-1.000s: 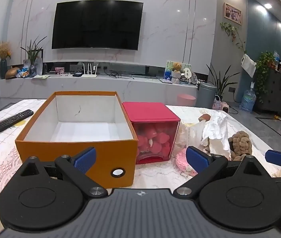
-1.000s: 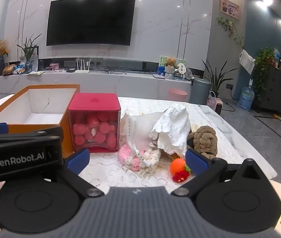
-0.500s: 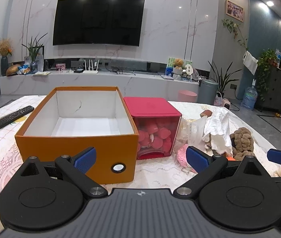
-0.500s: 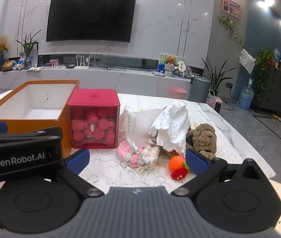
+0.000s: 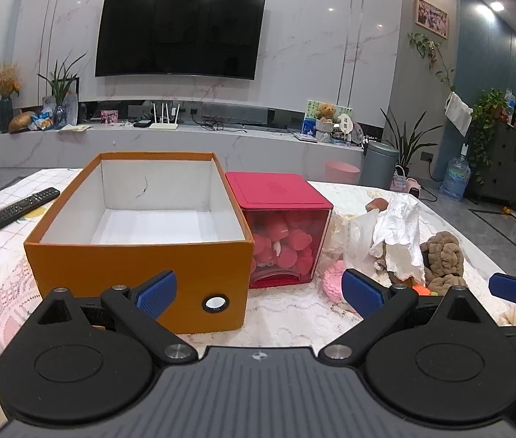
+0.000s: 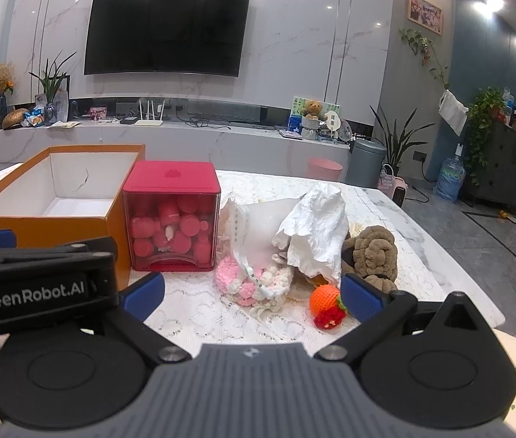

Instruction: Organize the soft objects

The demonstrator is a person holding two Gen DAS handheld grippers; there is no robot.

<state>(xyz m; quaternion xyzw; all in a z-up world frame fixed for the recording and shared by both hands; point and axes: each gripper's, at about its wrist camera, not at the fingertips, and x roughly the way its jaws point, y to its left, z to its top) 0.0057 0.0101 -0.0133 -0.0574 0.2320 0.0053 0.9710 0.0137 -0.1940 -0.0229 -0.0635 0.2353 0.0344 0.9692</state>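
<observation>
An open orange box with a white, bare inside sits on the lace-covered table; it shows at the left of the right wrist view as the orange box. To its right lies a heap of soft things: a pink-and-white crocheted piece, a crumpled white cloth, a brown plush and an orange knitted ball. My left gripper hangs open in front of the box. Before the heap, my right gripper is open and holds nothing.
A red-lidded clear bin of pink items stands between box and heap. A black remote lies at the far left. The table's right edge drops to the floor. A TV wall and low console stand behind.
Both grippers have risen slightly and tilted down, so the box floor and table show more. Nothing was grasped or moved on the table.
</observation>
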